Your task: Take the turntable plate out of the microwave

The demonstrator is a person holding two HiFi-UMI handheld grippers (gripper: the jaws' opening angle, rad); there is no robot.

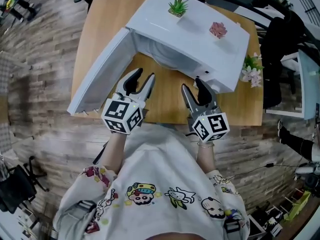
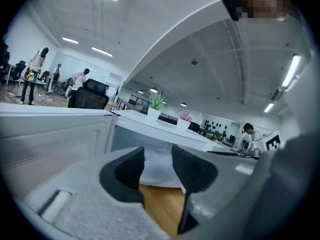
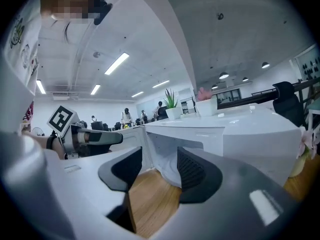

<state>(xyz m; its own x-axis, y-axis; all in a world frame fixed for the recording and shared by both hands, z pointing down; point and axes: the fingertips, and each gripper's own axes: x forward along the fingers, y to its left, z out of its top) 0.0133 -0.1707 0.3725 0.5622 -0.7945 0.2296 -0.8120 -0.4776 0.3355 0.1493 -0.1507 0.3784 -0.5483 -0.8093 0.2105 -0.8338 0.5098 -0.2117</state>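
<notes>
1. The microwave (image 1: 200, 39) stands on a wooden table (image 1: 100, 19), with its door (image 1: 102, 69) swung open to the left.
2. A pale rounded shape, probably the plate (image 3: 169, 173), lies inside the cavity.
3. The left gripper (image 1: 144, 75) hovers before the opening, jaws apart and empty.
4. The right gripper (image 1: 192, 84) hovers beside it, jaws apart and empty.

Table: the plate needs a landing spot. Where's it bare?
The table is bare before the microwave, between its open door and the flowers, under the left gripper and right gripper. Another patch lies left of the door. The microwave top is crowded: green plant, pink plant.
</notes>
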